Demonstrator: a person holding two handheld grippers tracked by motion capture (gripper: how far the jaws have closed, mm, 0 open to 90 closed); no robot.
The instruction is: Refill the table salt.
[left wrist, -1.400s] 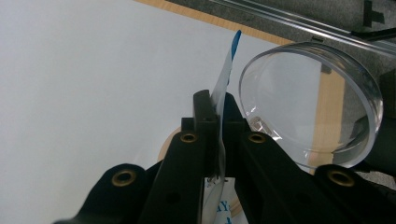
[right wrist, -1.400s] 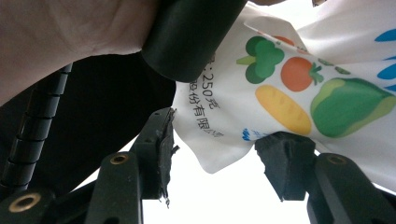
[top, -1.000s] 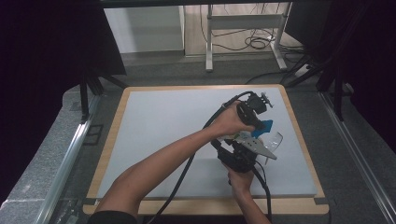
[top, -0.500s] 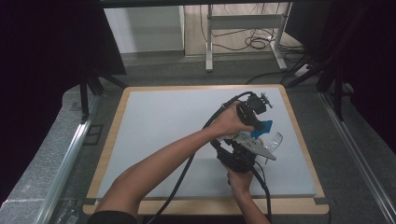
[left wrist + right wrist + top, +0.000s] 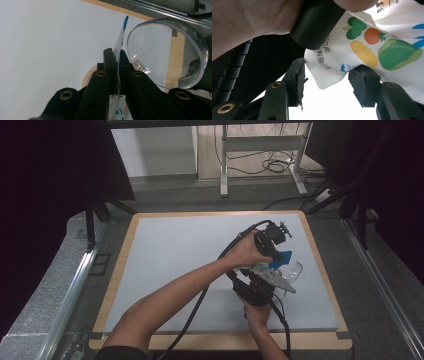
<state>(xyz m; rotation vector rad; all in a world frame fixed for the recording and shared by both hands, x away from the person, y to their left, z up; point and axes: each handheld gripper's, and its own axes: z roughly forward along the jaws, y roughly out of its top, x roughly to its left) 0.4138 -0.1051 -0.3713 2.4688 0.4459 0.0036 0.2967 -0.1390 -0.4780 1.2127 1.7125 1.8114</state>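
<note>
A white pouch (image 5: 387, 50) printed with vegetables and topped in blue (image 5: 281, 258) hangs above the right side of the white mat (image 5: 175, 255). My left gripper (image 5: 116, 56) is shut on its thin upper edge (image 5: 120, 42); in the high view that gripper (image 5: 272, 255) comes in from across the table. My right gripper (image 5: 329, 72) sits below it with jaws apart, and the pouch's lower corner hangs between them without being pinched. In the high view the right gripper (image 5: 260, 287) is just in front of the left one. A clear round dish (image 5: 165, 52) lies beside the pouch (image 5: 296, 270).
The mat sits on a wood-edged board (image 5: 115, 285) with metal rails on the left (image 5: 70, 295) and right (image 5: 385, 295). Black cables trail from both grippers toward the front edge. The person's left hand (image 5: 249, 20) and the left gripper's black handle (image 5: 317, 25) hang close above the right gripper.
</note>
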